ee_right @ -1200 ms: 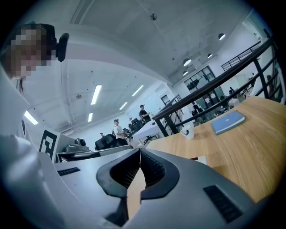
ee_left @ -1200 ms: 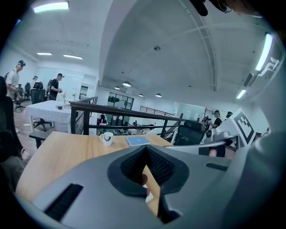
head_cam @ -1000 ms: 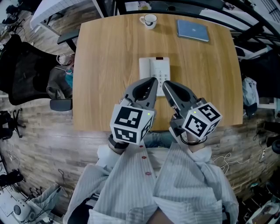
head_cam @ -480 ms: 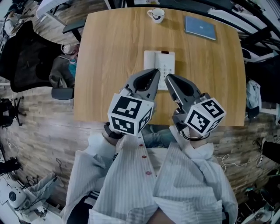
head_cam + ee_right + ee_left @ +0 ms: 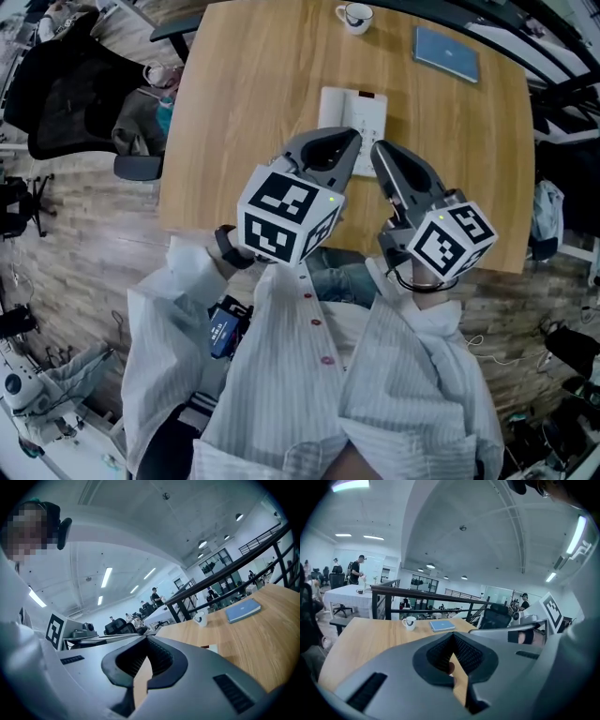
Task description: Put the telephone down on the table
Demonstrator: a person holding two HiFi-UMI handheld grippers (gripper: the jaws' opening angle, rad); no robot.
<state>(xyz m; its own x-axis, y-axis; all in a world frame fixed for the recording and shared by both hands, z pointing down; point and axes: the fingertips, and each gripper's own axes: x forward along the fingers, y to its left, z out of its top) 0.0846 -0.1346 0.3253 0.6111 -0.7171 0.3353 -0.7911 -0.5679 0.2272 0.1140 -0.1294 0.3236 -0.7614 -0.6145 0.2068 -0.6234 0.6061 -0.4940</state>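
A white desk telephone (image 5: 354, 111) lies flat on the wooden table (image 5: 244, 112), its handset resting on the base. Its near end is hidden behind my grippers. My left gripper (image 5: 345, 142) and right gripper (image 5: 382, 155) hover side by side over the table's near half, pointing at the phone. Both are shut with nothing between the jaws. In the left gripper view the left gripper (image 5: 452, 639) shows closed pads over bare wood. In the right gripper view the right gripper (image 5: 147, 643) is also closed, and a corner of the telephone (image 5: 212, 648) shows just beyond it.
A white cup (image 5: 354, 14) and a blue book (image 5: 447, 53) sit at the table's far edge. A black office chair (image 5: 66, 94) stands to the left of the table. A dark railing (image 5: 422, 604) runs behind the table, with people and desks beyond it.
The head view has swung, so the table and phone now sit higher and further right in the picture. Both grippers stay shut and side by side.
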